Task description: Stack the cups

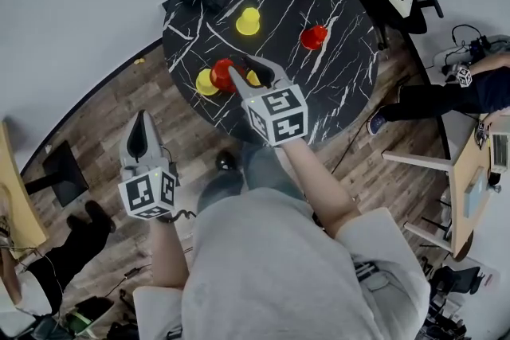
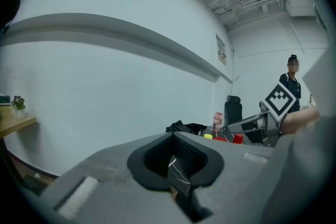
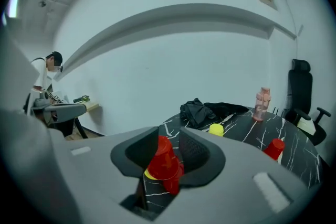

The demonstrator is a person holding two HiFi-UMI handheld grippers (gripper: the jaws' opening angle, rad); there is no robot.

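My left gripper (image 1: 143, 119) sits low beside me, off the table (image 1: 343, 84), pointing nearly level, jaws closed on nothing. My right arm reaches forward over the near table edge, its right gripper (image 1: 239, 69) clamped on the red cup (image 3: 164, 162). That cup tilts, base up and mouth down, beside a yellow cup (image 1: 206, 83); farther off stand the far yellow cup (image 1: 248, 21) and far red cup (image 1: 313, 37)

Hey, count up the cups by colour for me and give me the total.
Yellow cups: 3, the last partly hidden behind the right claw
Red cups: 2 that can be told apart, one standing free and one red cup gripped in the right claw
Total: 5
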